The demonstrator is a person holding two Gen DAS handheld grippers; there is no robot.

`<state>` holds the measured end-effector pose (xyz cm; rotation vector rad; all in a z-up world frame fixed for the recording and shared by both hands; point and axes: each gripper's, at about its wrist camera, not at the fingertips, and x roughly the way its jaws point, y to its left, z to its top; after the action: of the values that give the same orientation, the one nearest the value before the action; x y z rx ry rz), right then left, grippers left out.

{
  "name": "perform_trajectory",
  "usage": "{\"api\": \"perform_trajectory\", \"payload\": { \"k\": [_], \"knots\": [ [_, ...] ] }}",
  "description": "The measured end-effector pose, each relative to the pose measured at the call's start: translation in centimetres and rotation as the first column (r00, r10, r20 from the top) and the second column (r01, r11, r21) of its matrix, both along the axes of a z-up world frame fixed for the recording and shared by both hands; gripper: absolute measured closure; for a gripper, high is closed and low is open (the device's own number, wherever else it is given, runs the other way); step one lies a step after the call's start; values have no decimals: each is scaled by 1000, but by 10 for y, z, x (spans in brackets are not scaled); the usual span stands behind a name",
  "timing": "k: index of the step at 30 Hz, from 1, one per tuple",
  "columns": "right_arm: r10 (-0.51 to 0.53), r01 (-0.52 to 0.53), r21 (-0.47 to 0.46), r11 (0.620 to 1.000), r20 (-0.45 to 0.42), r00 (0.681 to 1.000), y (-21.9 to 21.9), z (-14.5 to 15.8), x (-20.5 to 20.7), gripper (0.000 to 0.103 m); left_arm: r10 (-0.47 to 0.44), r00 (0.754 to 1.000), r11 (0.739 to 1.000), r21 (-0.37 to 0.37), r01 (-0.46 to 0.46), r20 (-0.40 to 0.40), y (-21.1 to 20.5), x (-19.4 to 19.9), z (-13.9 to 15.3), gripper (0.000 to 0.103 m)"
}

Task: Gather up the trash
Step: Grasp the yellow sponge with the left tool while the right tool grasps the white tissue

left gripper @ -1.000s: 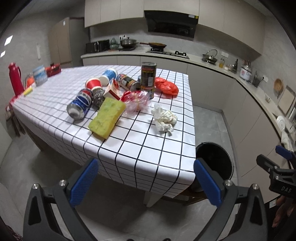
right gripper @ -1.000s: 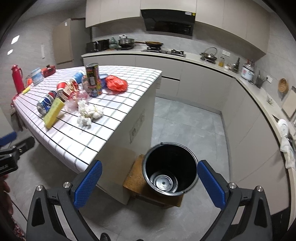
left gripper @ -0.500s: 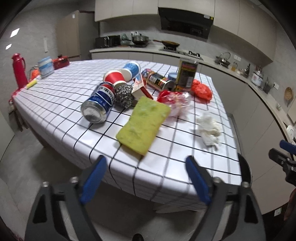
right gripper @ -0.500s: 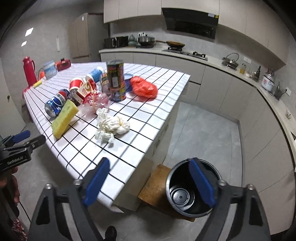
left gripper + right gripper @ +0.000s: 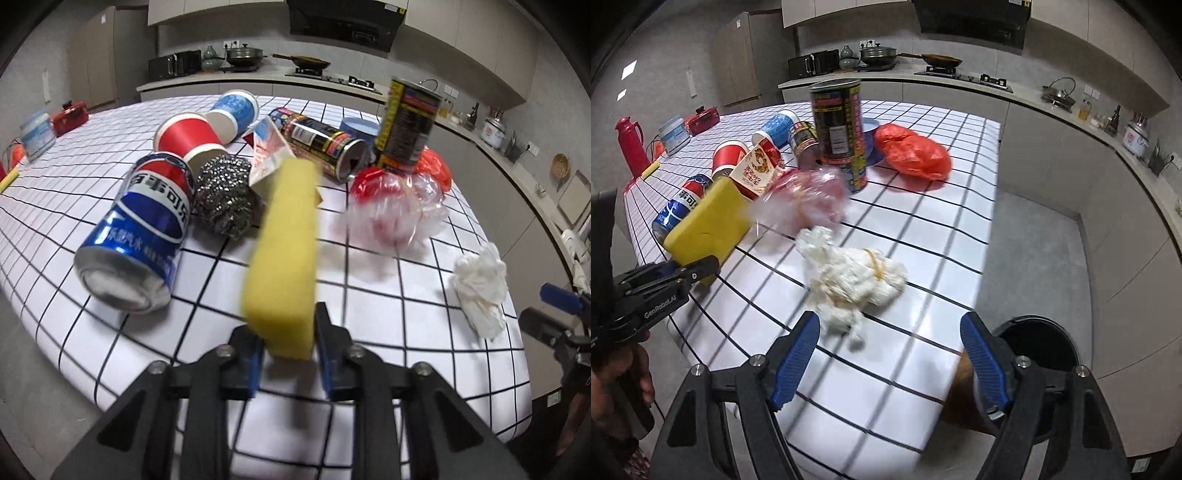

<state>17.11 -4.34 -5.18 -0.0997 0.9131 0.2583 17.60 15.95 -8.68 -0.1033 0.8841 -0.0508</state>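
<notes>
L tongs (image 5: 288,354) clamp sponge (image 5: 284,254) end, frame ctr: soft, light, squashes | R tongs (image 5: 890,354) wide, nr wad (image 5: 853,277): limp, pinch mid

Left gripper (image 5: 288,363): its 2 blue-padded fingers are drawn close together and clamp the near end of a yellow sponge (image 5: 282,258), which stands on edge and tilts away from the camera. Seen from the right wrist camera, the same gripper (image 5: 698,267) enters from the left edge, gripped by a hand (image 5: 624,384) at the lower left. Right gripper (image 5: 890,358): its 2 blue fingers are spread wide apart, with nothing between them, and hover above the near edge of the table (image 5: 849,398).
</notes>
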Motion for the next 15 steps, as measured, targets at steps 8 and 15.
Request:
{"api": "perform_trajectory", "payload": {
  "k": [8,15],
  "knots": [
    [9,-9,24,1000,-15,1000,26,-9,23,26,-24,1000,1000,-19,24,18,3,-2,0,79],
    [-19,20,16,1000,-52,998,28,-22,36,33,-29,999,999,-15,29,33,4,-5,4,81]
  ]
}}
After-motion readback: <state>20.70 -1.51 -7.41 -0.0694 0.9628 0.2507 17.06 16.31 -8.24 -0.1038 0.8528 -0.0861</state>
